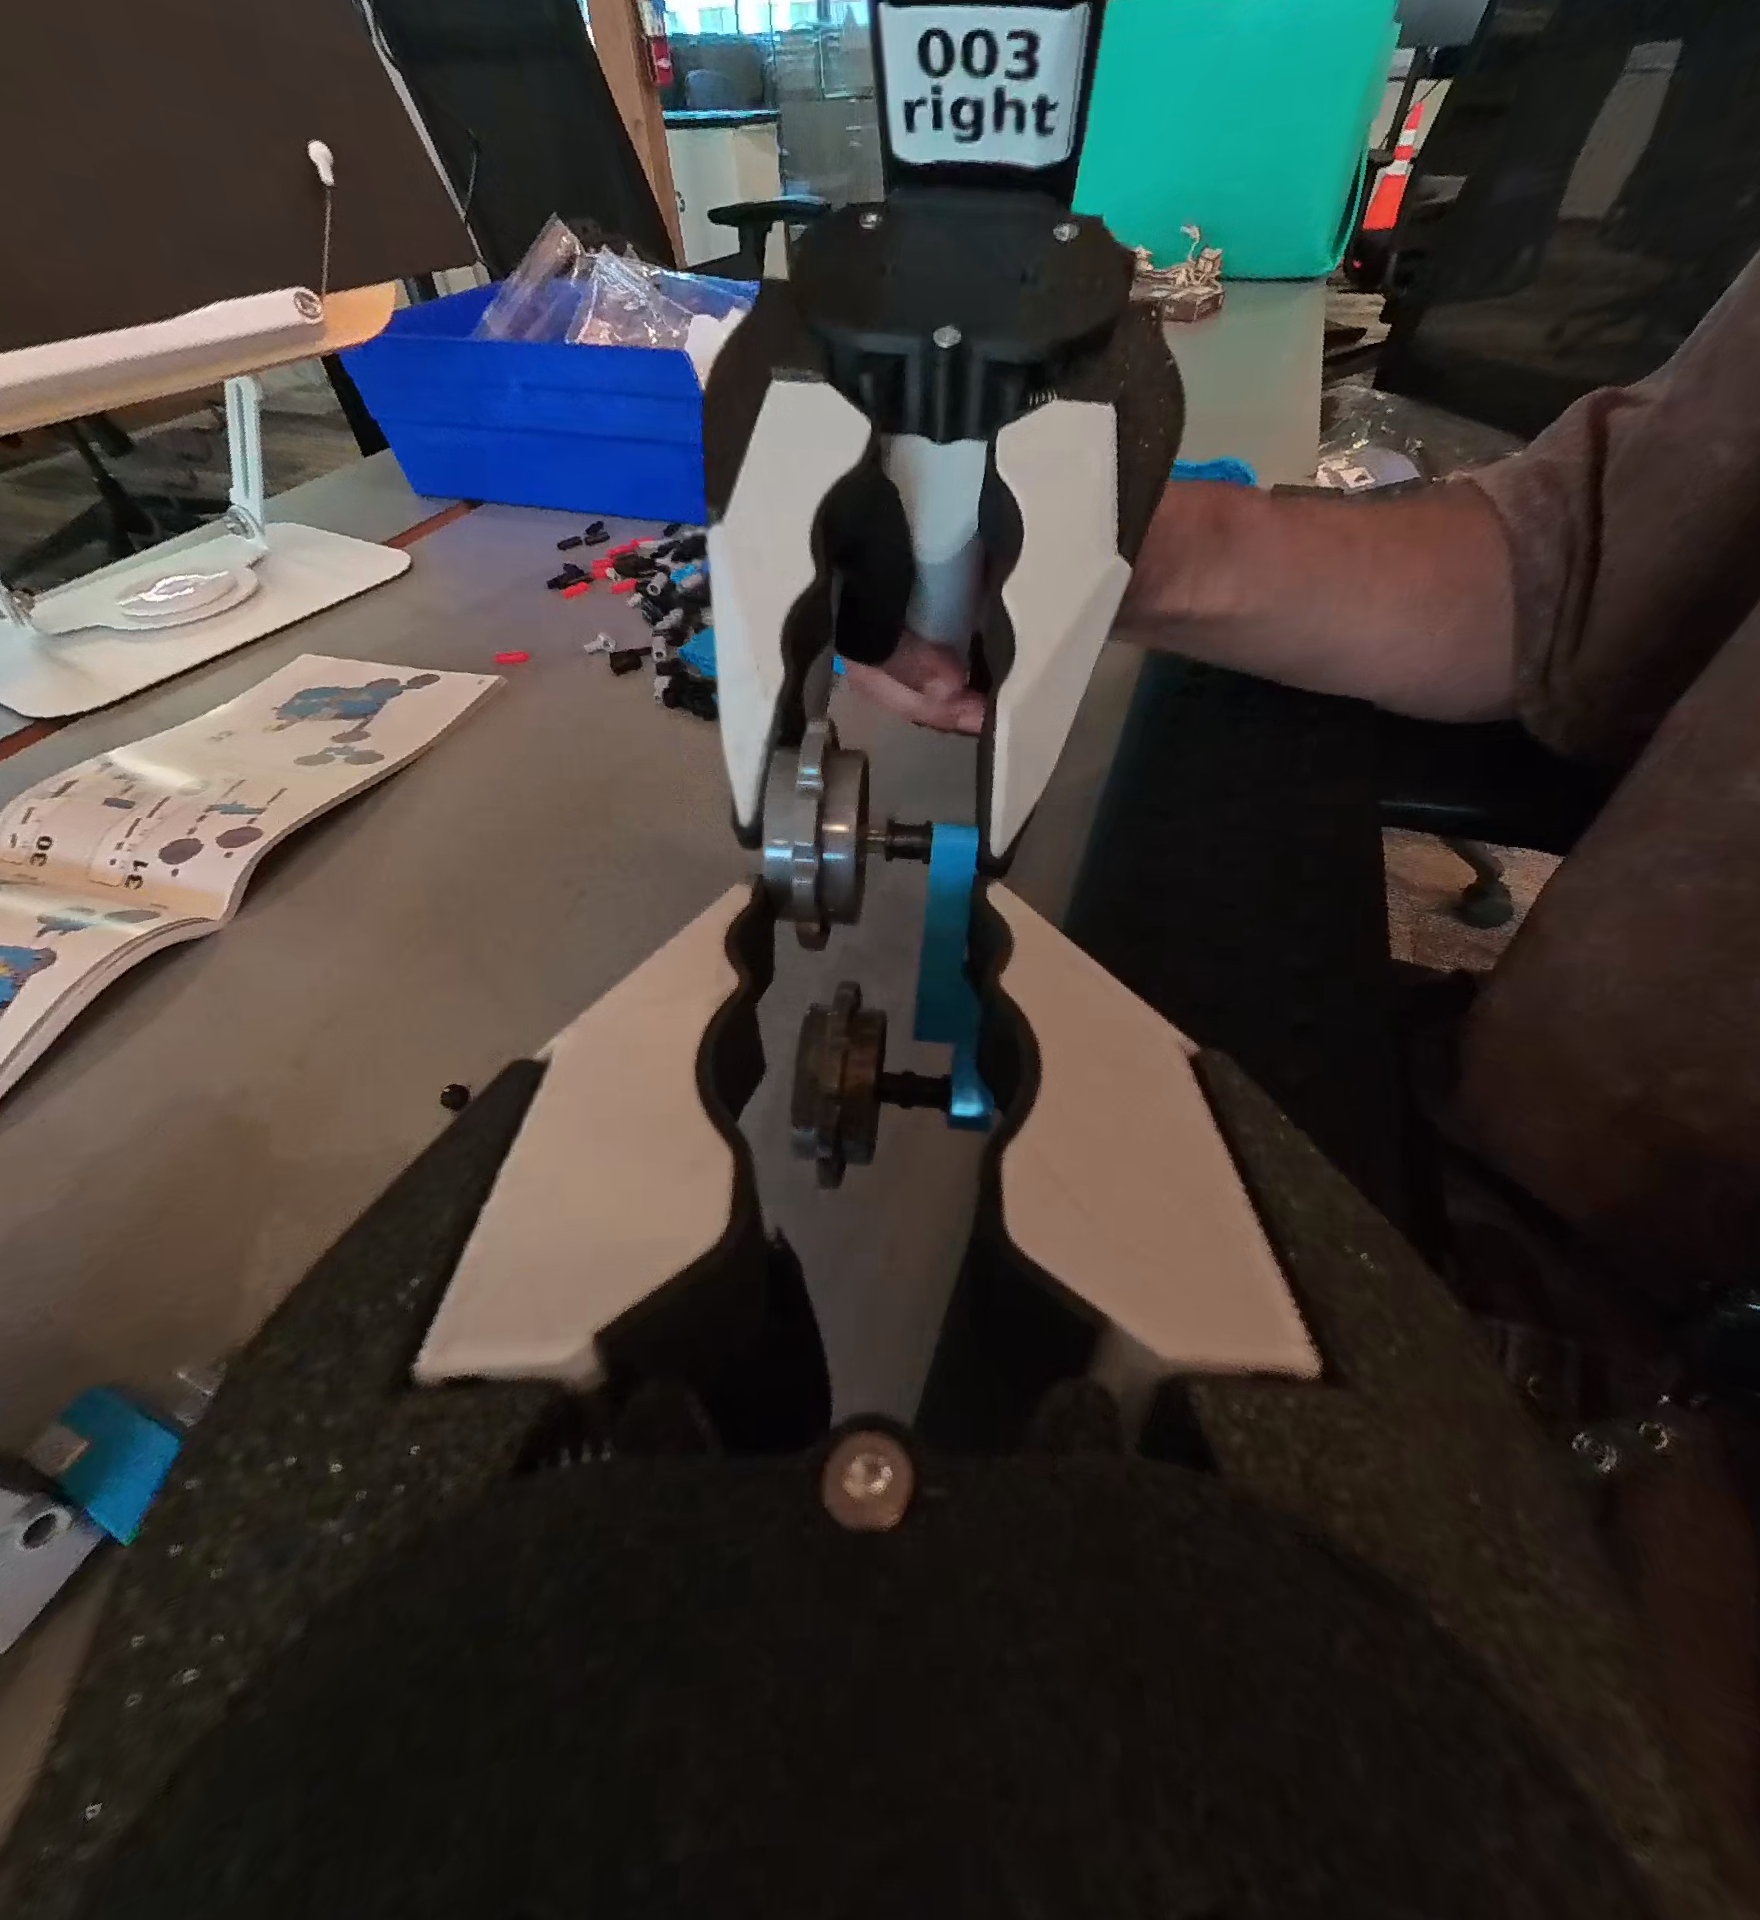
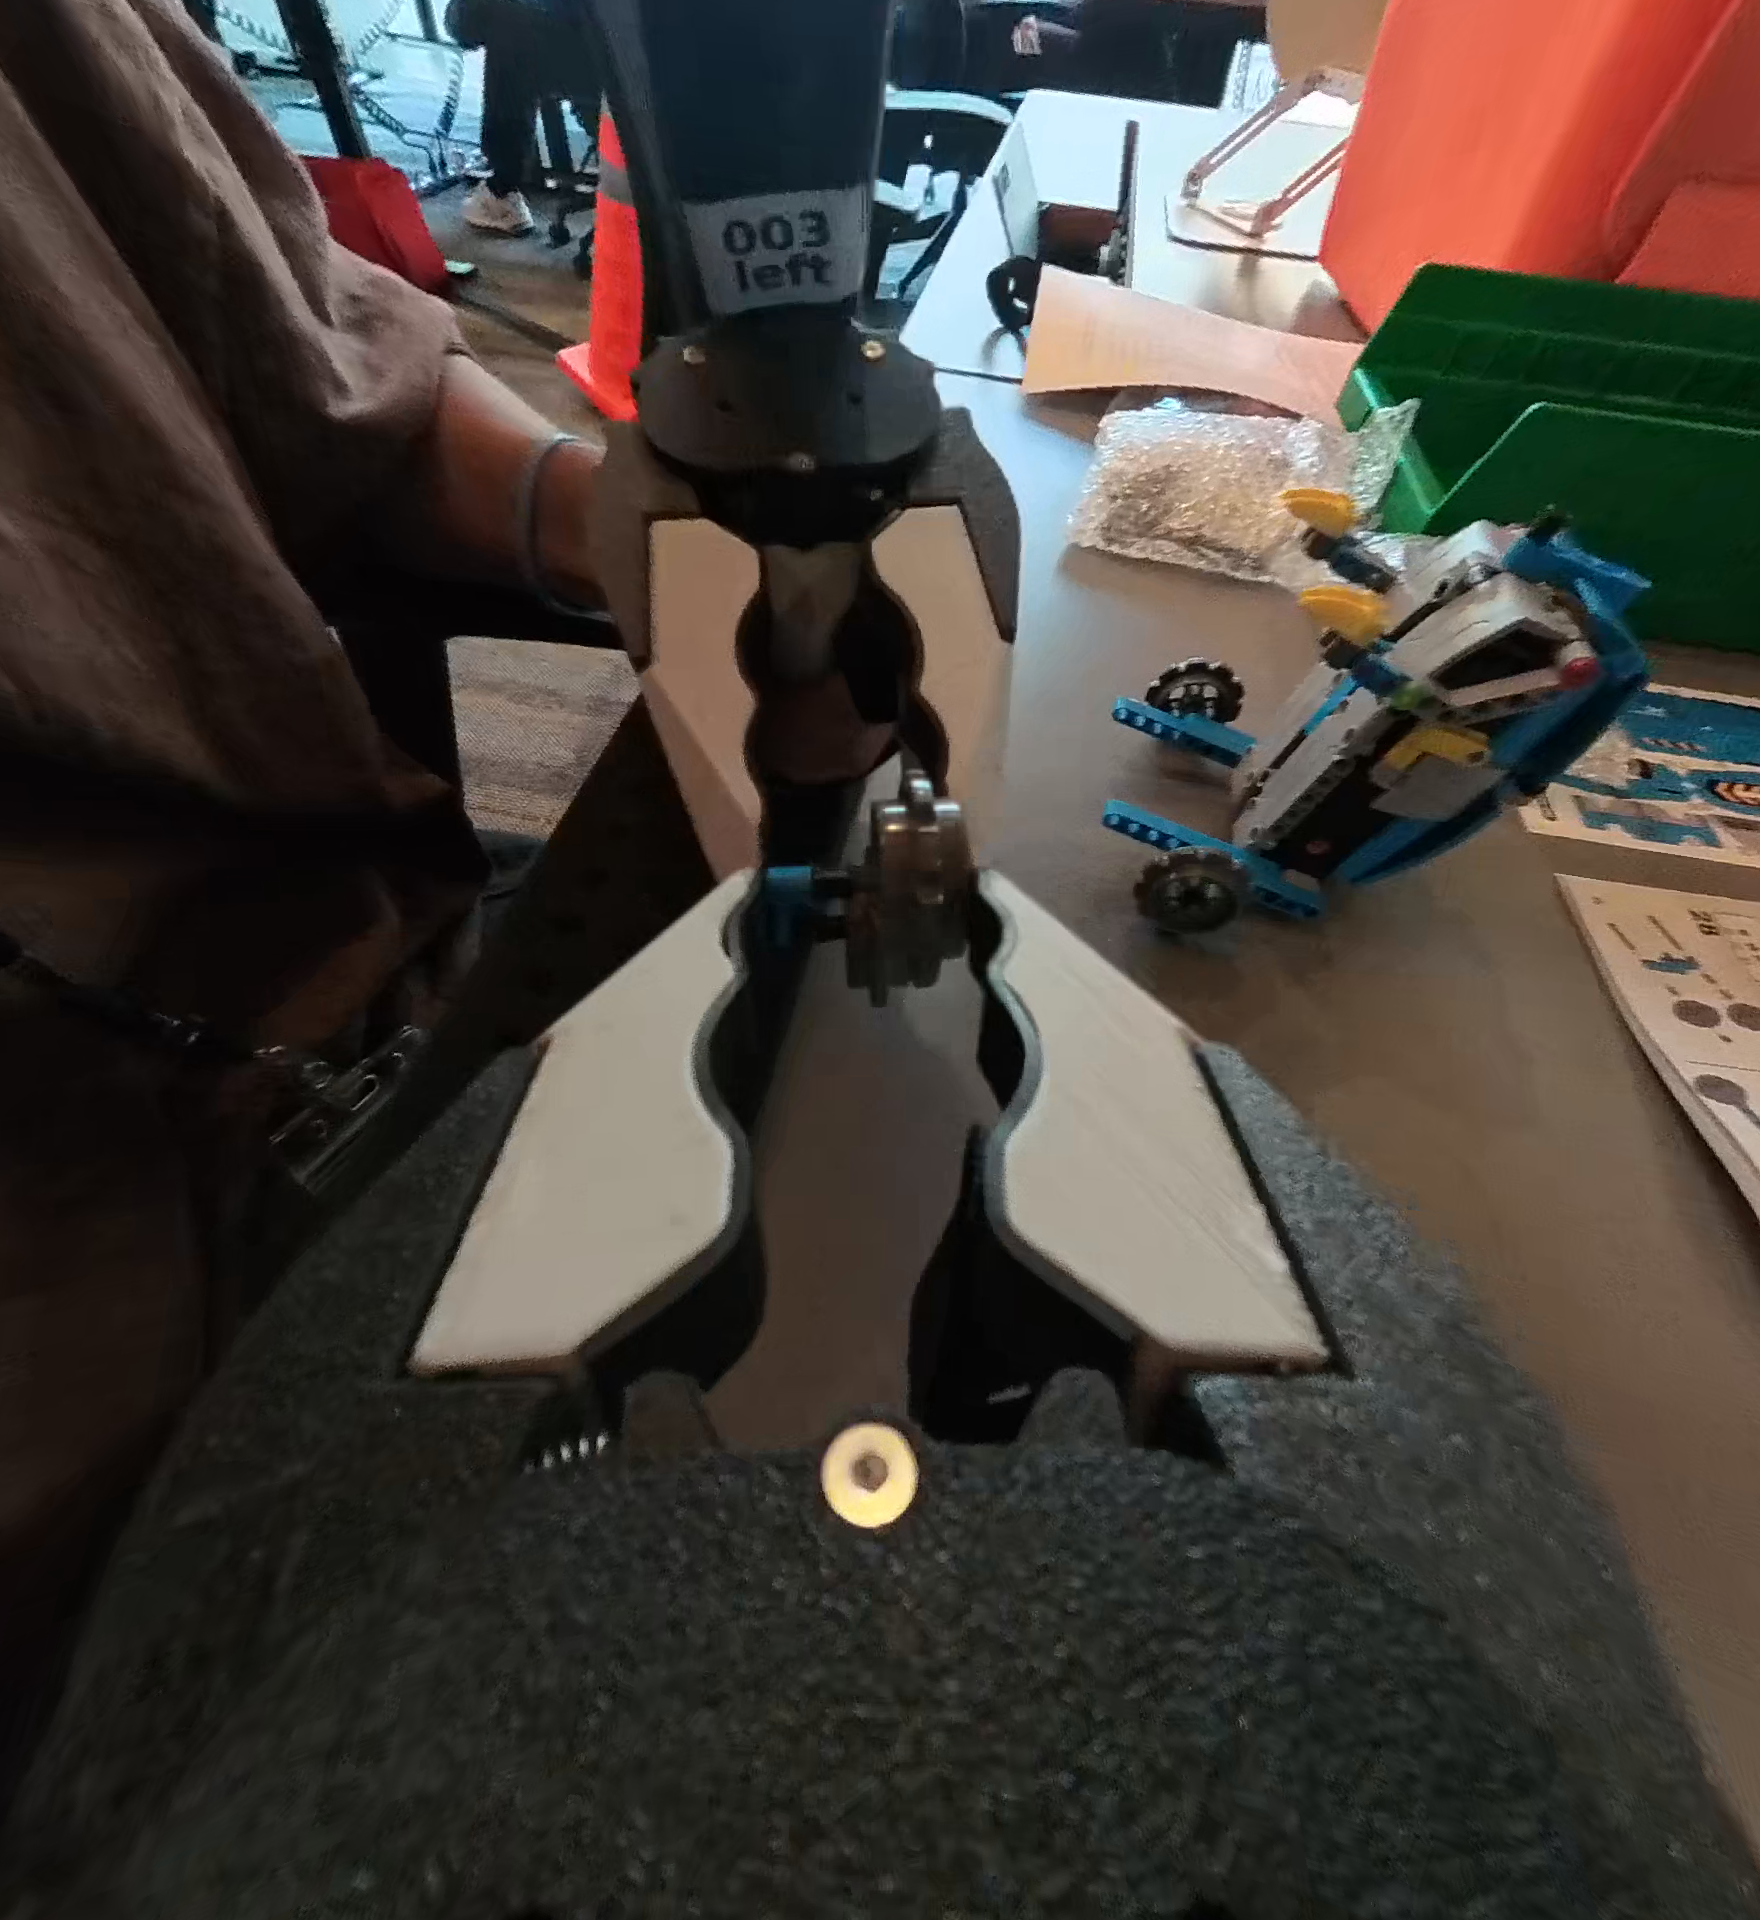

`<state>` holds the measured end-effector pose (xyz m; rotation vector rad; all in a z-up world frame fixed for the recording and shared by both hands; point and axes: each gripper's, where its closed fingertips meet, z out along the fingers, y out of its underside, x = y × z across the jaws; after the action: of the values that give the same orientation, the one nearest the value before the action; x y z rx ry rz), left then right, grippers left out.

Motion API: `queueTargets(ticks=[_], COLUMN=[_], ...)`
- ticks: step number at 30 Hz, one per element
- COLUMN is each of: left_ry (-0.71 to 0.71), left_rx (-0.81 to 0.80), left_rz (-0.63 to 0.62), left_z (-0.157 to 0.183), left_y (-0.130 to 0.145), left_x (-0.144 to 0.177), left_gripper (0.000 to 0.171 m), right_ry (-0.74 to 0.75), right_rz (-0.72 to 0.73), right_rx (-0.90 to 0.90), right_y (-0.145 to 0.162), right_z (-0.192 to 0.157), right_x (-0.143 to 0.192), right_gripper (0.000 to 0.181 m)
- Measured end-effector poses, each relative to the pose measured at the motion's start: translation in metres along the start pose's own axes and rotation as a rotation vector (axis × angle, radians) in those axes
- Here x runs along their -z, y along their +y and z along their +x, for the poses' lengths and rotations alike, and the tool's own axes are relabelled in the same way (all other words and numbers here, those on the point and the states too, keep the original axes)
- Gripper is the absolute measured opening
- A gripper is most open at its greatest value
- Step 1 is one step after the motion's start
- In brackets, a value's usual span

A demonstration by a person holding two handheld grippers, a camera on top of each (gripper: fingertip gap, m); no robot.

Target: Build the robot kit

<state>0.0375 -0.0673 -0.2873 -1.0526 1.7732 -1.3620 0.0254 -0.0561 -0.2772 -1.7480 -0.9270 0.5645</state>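
The left gripper, with white plastic fingers edged in wavy black rubber, meets the right gripper tip to tip at the centre of the left wrist view. Between them hangs a small assembly: a flat blue plastic beam carrying two toothed grey wheels on short black pins. The beam lies against the right-hand finger of each gripper in that view. The right gripper's tips close on the upper wheel and the beam's top end. The left gripper's tips sit against the beam and upper wheel, while the lower wheel hangs in the gap between its fingers; whether it truly clamps them cannot be told.

At upper left of that view a blue plastic bin holds clear bags, with small black, red and blue pegs scattered below it and an open booklet on the grey table.

At right of the right wrist view a blue and grey brick vehicle lies tilted, two wheels showing, before a green bin.
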Motion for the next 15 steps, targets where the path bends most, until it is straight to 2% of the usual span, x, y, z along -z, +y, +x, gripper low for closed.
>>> queueTargets(ticks=[5,14,15], left_ry=[0.010,0.035,0.026], left_rx=[0.028,0.049,0.044], left_rz=[-0.002,0.014,0.013], left_z=[-0.0009,0.0011,0.0003], left_y=[-0.0001,-0.0017,-0.0014], left_x=[-0.0007,0.0029,0.0034], left_gripper=[0.036,0.034,0.027], right_ry=[-0.044,-0.049,-0.048], right_rz=[-0.019,-0.009,-0.012], right_rx=[-0.091,-0.117,-0.113], right_y=[0.0033,-0.0002,0.0003], right_z=[-0.0012,-0.0037,-0.0041], right_x=[-0.0001,-0.0019,-0.0023], right_gripper=[0.037,0.036,0.036])
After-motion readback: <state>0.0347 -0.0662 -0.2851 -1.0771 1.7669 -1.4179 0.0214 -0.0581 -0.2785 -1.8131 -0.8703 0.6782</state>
